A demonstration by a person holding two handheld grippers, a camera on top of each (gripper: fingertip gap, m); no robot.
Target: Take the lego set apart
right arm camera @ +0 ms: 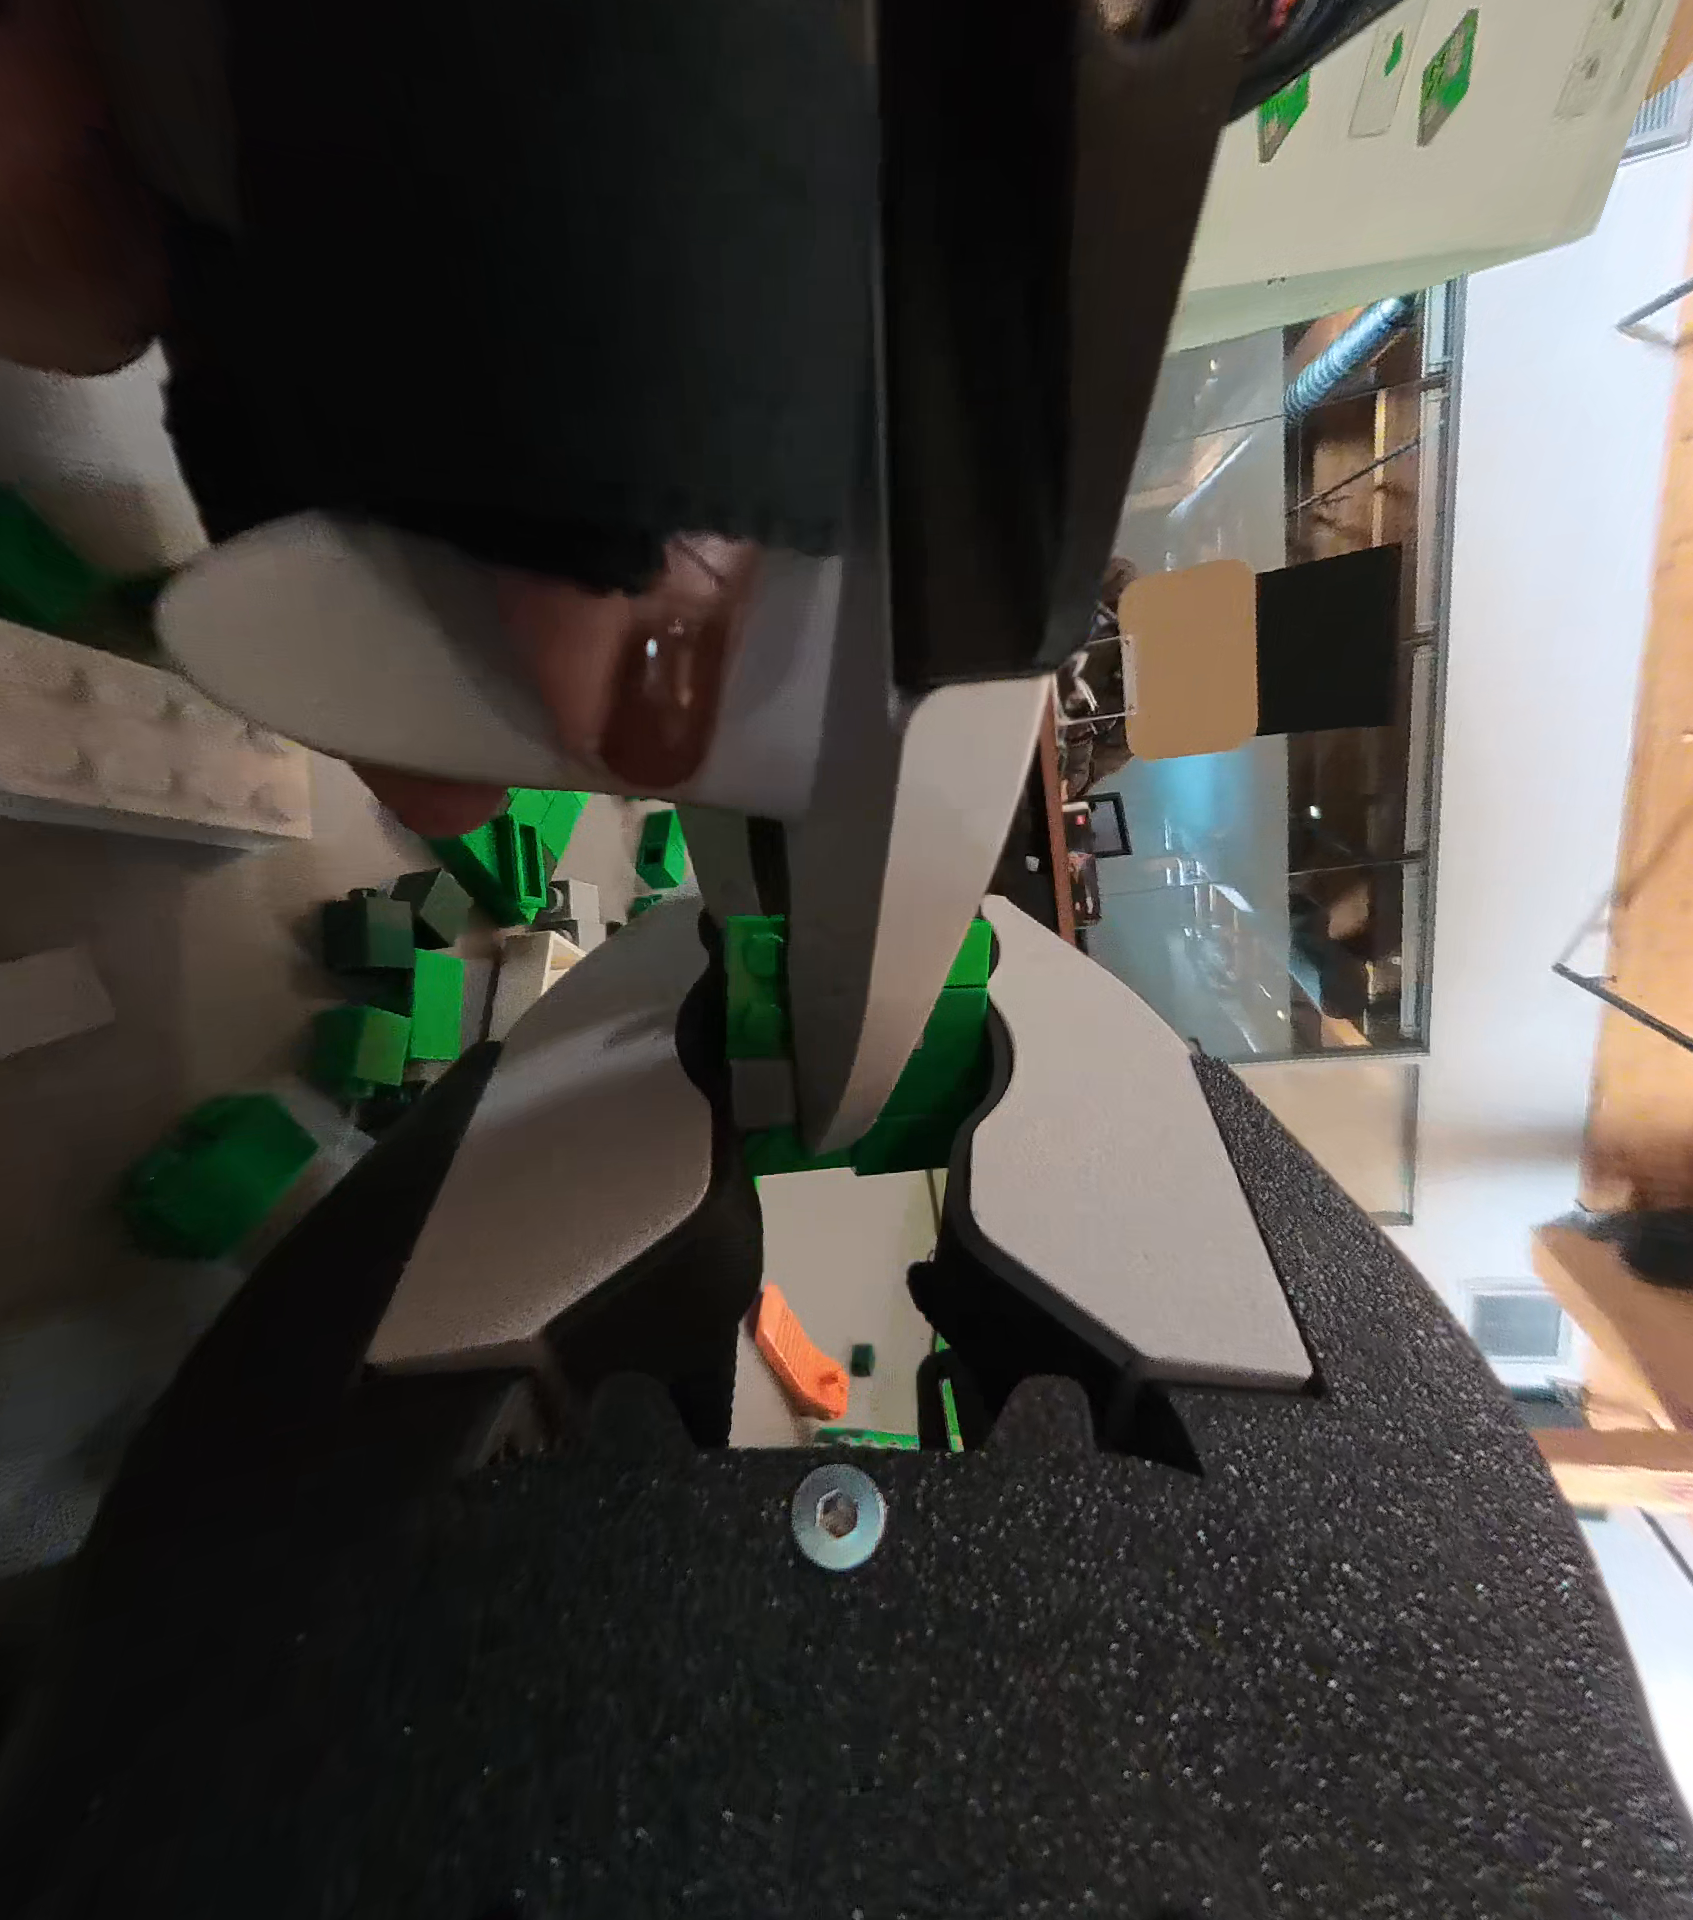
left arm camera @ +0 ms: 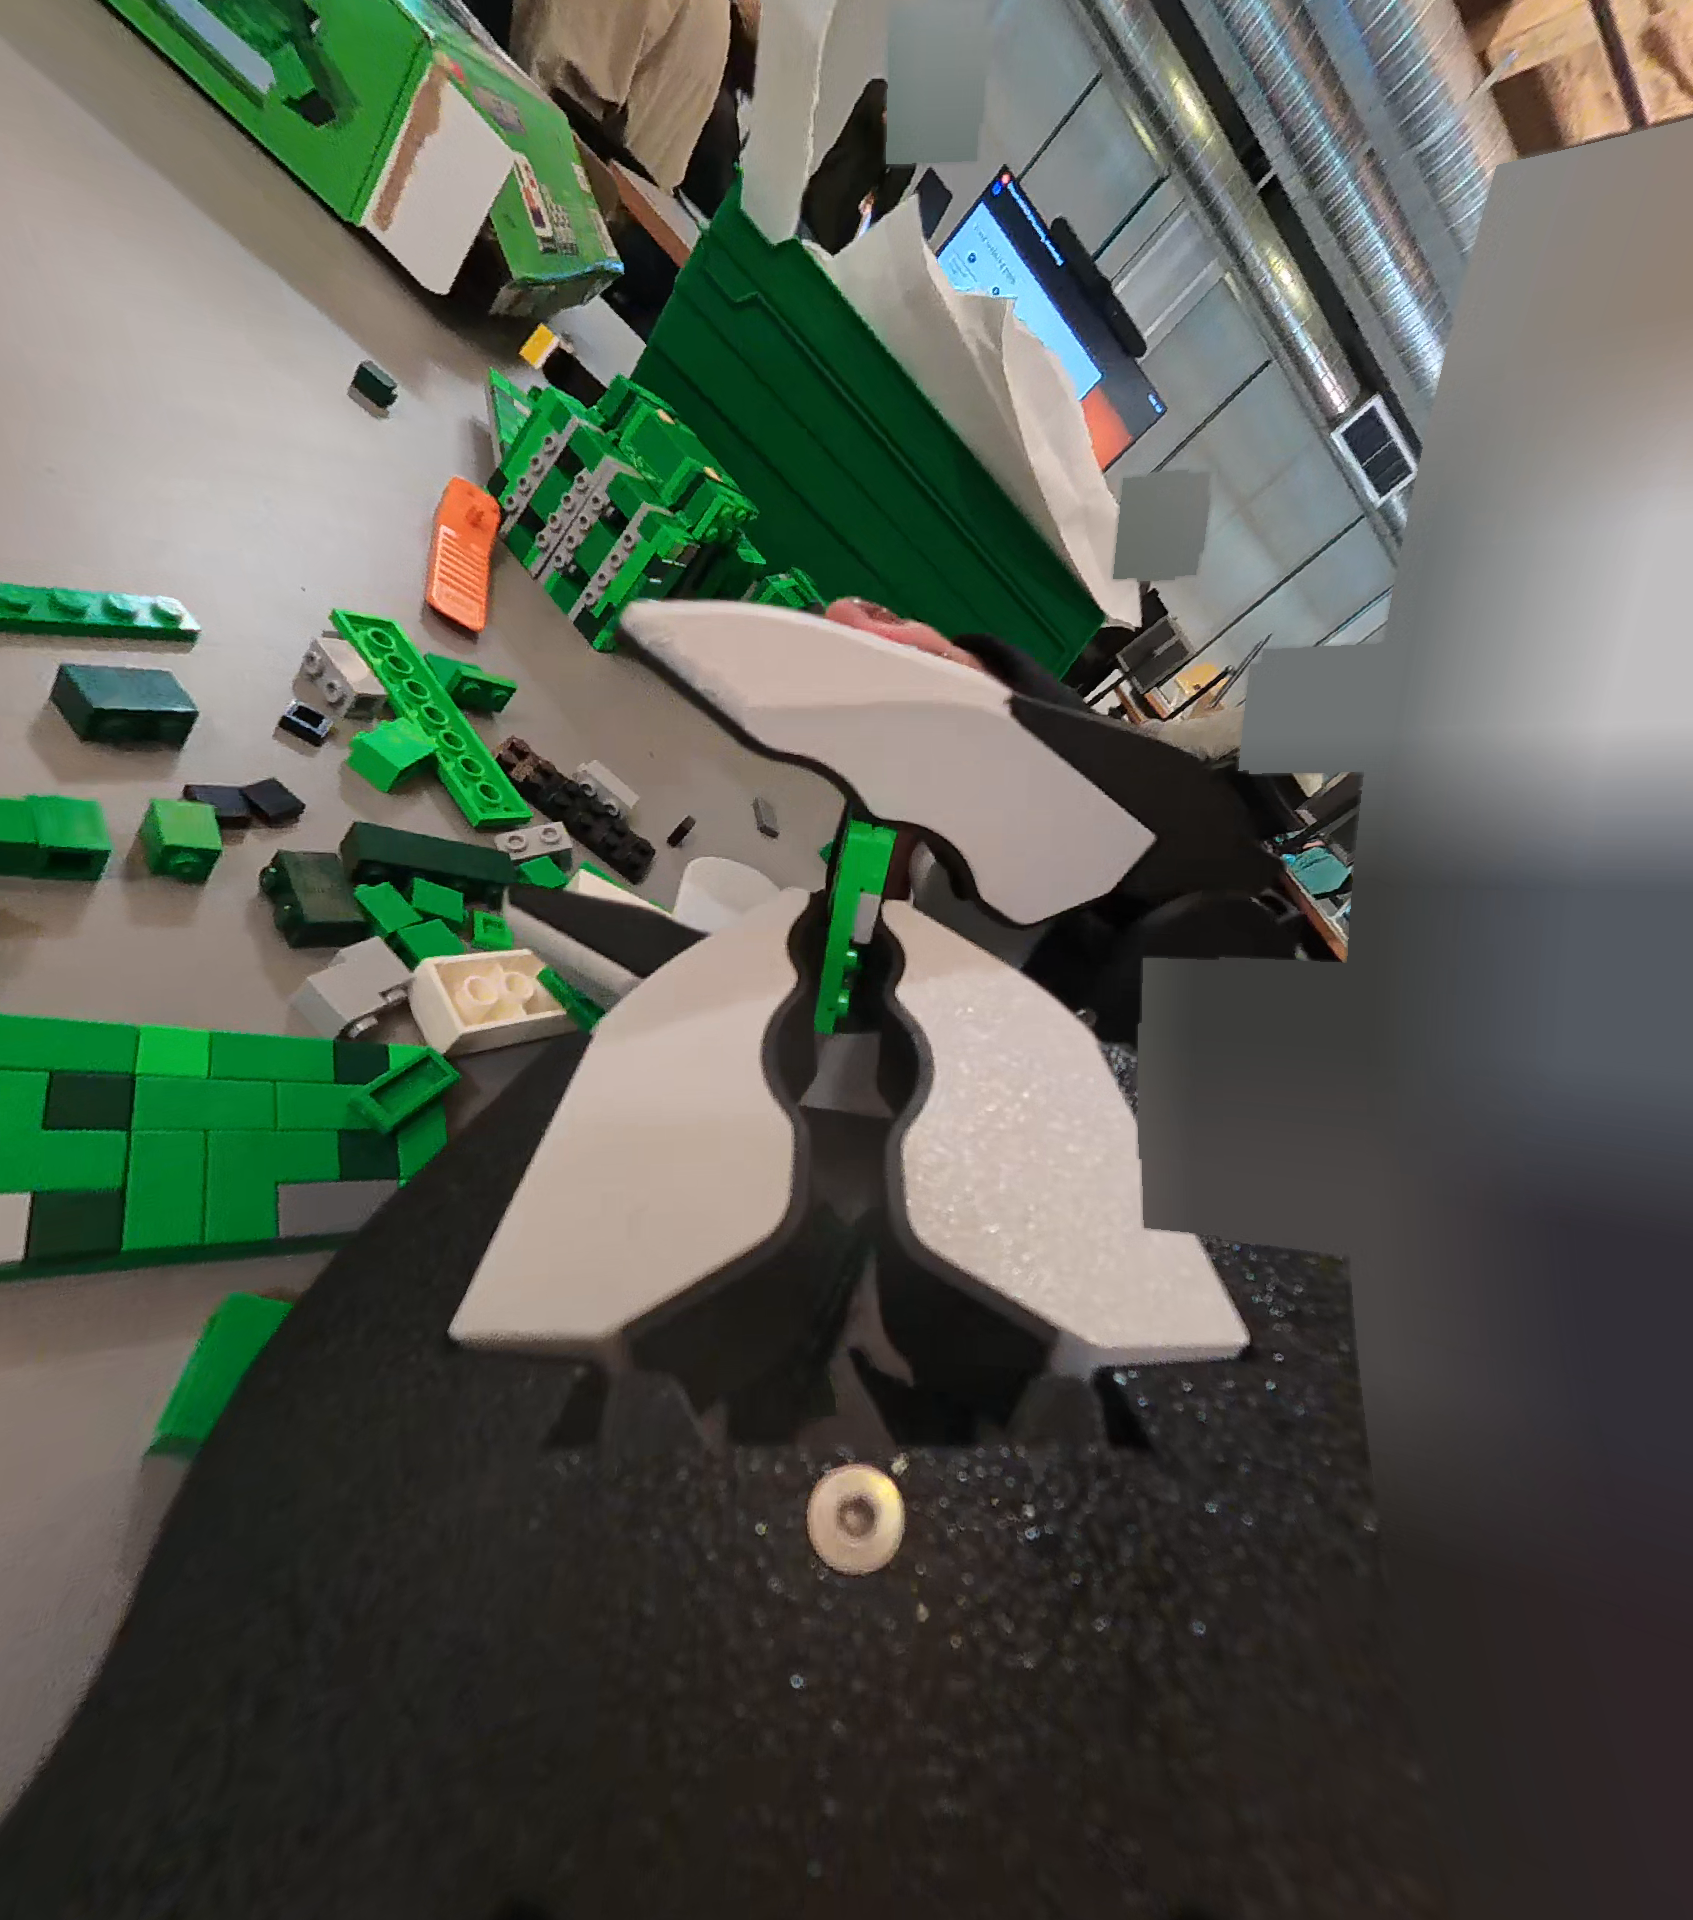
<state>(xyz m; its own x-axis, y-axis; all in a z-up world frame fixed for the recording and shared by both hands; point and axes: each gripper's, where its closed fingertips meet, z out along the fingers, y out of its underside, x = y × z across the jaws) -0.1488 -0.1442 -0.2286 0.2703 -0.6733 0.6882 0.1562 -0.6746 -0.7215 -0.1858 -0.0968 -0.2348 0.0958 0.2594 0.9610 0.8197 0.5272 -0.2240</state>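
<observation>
Both tongs grip the same small green lego piece, held up above the table.

From the left wrist view, the left gripper (left arm camera: pixel 847 951), with white curved fingers on a black grainy body, is closed narrowly on a thin green lego plate assembly (left arm camera: pixel 850 920) that stands on edge between its tips. The right gripper (left arm camera: pixel 883 727) comes in from above and behind, its white finger crossing over the top of that piece. Below and to the left, the grey table (left arm camera: pixel 94 364) is littered with loose bricks: a long green studded plate (left arm camera: pixel 42 608), a dark green block (left arm camera: pixel 123 704), a white hollow brick (left arm camera: pixel 494 997) lying with its underside up, and a flat mosaic panel of green, grey and white tiles (left arm camera: pixel 146 1132). An orange brick separator tool (left arm camera: pixel 460 556) lies beside a partly built green and grey lego block (left arm camera: pixel 613 499). Farther back stand a dark green plastic crate (left arm camera: pixel 821 416) stuffed with white paper and a green cardboard box (left arm camera: pixel 354 94).

From the right wrist view, the right gripper (right arm camera: pixel 857 1023) is closed on the green piece (right arm camera: pixel 754 997), clamping it from both sides. The left gripper's white finger (right arm camera: pixel 883 935) reaches down across it, and a hand (right arm camera: pixel 655 675) in a black sleeve holds that gripper. Green bricks and a white studded brick (right arm camera: pixel 94 727) lie blurred on the table at left, and the orange tool (right arm camera: pixel 795 1351) shows between the fingers.
</observation>
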